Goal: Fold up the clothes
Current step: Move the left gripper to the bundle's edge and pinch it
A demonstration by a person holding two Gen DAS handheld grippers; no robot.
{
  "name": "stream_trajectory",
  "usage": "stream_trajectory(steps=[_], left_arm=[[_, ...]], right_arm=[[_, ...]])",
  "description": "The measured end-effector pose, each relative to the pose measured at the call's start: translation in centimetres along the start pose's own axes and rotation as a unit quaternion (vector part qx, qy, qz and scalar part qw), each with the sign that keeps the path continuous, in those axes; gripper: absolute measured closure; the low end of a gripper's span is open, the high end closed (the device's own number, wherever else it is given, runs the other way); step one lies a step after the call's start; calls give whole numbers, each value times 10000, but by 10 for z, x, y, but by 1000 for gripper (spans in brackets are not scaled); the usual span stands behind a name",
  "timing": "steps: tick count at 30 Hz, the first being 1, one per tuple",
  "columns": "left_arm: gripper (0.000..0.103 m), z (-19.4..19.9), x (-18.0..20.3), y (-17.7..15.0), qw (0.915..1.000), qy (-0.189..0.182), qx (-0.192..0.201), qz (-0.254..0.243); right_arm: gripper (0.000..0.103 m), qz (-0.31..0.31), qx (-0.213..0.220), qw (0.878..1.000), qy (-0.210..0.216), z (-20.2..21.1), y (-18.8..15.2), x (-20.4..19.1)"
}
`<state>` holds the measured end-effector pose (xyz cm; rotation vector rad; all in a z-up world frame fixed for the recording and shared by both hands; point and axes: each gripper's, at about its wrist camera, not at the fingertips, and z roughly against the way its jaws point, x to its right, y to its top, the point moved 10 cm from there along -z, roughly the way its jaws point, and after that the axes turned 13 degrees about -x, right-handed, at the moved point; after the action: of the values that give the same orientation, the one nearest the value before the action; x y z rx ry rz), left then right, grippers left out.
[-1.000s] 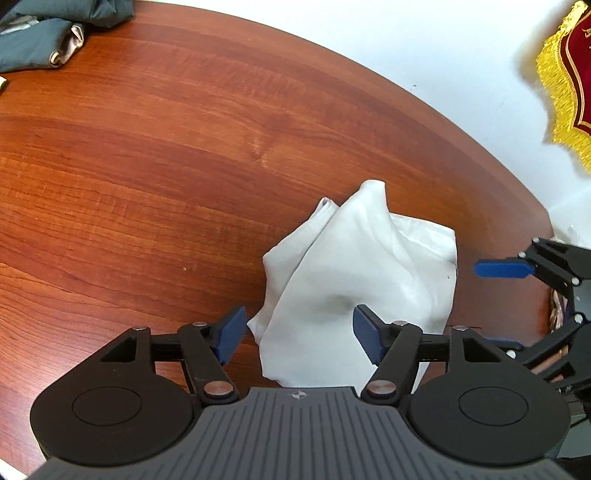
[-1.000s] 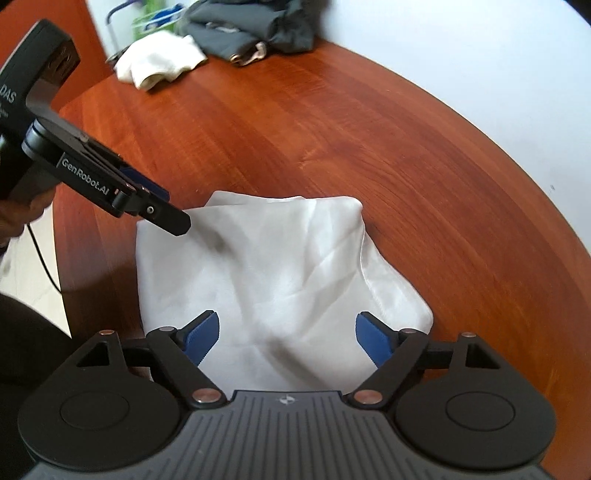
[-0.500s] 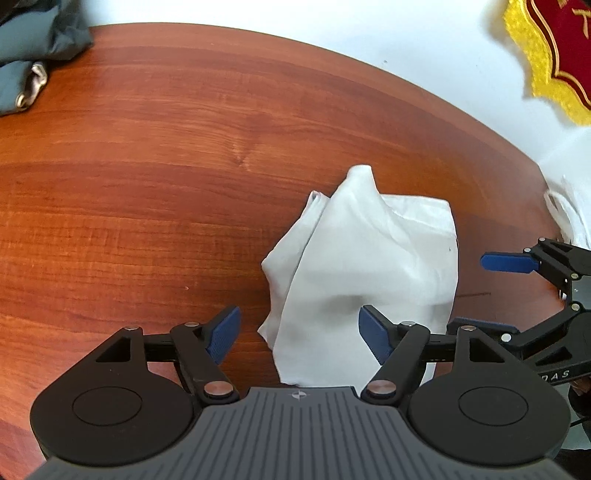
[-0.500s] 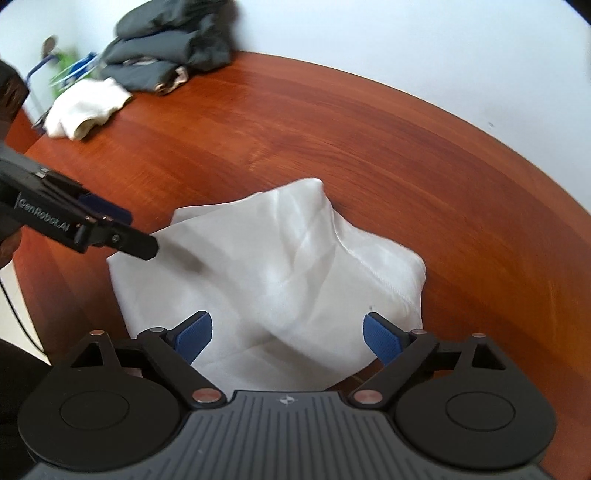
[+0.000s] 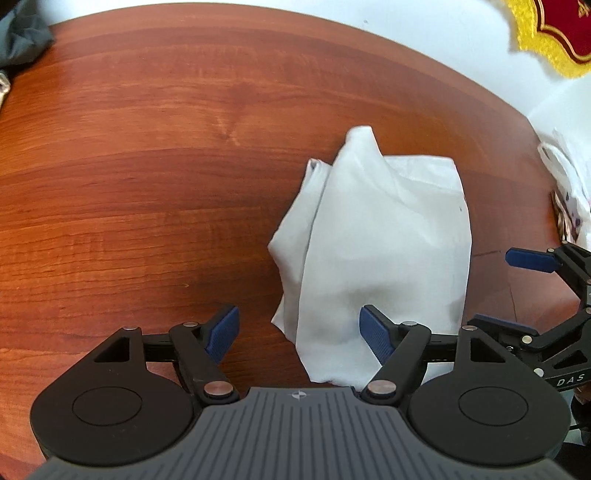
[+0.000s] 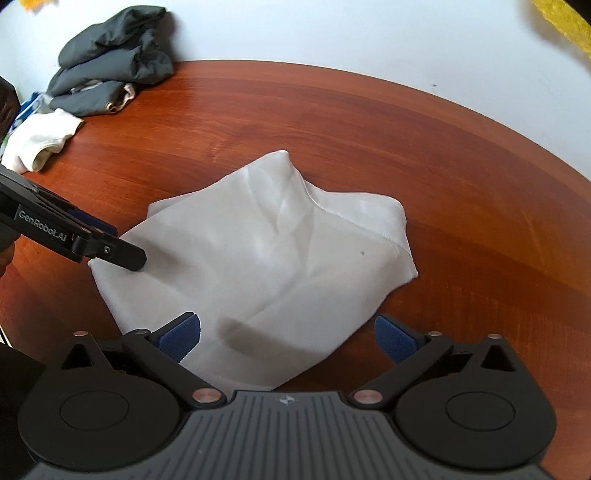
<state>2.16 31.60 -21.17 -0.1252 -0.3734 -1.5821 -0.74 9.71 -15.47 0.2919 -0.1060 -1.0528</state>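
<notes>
A white garment (image 5: 384, 251) lies loosely folded in a rumpled heap on the reddish wooden table (image 5: 147, 184). My left gripper (image 5: 299, 328) hangs open over its near left corner, and the blue pads stand clear of the cloth. In the right wrist view the same garment (image 6: 266, 258) spreads ahead of my right gripper (image 6: 288, 334). That gripper's jaws are opening, with the near edge of the cloth between them but untouched. The left gripper (image 6: 118, 240) shows there at the garment's left edge. The right gripper (image 5: 513, 291) shows at the right border of the left wrist view.
A pile of dark grey-green clothes (image 6: 110, 66) and a cream garment (image 6: 40, 140) lie at the table's far left. A white bag (image 5: 569, 192) sits beyond the table's right edge. A red and gold pennant (image 5: 554, 33) hangs on the white wall. The table's curved edge (image 6: 461, 107) runs along the wall.
Both wrists have rolled, so the table sits more level in each view. The right gripper's jaws have spread wider and it has sunk a little toward the cloth. The garment lies as before.
</notes>
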Motion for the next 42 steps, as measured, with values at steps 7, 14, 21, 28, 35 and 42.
stream_trajectory(steps=[7, 14, 21, 28, 35, 42], left_arm=[[27, -8, 3, 0, 9998, -35, -103, -161], [25, -13, 3, 1, 9997, -66, -138, -206], [24, -21, 5, 8, 9993, -177, -170, -267], [24, -30, 8, 19, 9990, -351, -166, -239], [27, -35, 20, 25, 9979, -437, -135, -449], [56, -38, 29, 21, 9967, -169, -80, -786]], right_arm=[[1, -188, 21, 9998, -75, 0, -11, 1], [1, -249, 23, 9996, -163, 2, -18, 0], [1, -378, 32, 9991, -209, 5, -26, 4], [1, -522, 35, 9983, -262, 7, -30, 11], [1, -728, 154, 9969, -253, 10, -27, 20], [1, -1052, 212, 9942, -111, 6, -23, 34]])
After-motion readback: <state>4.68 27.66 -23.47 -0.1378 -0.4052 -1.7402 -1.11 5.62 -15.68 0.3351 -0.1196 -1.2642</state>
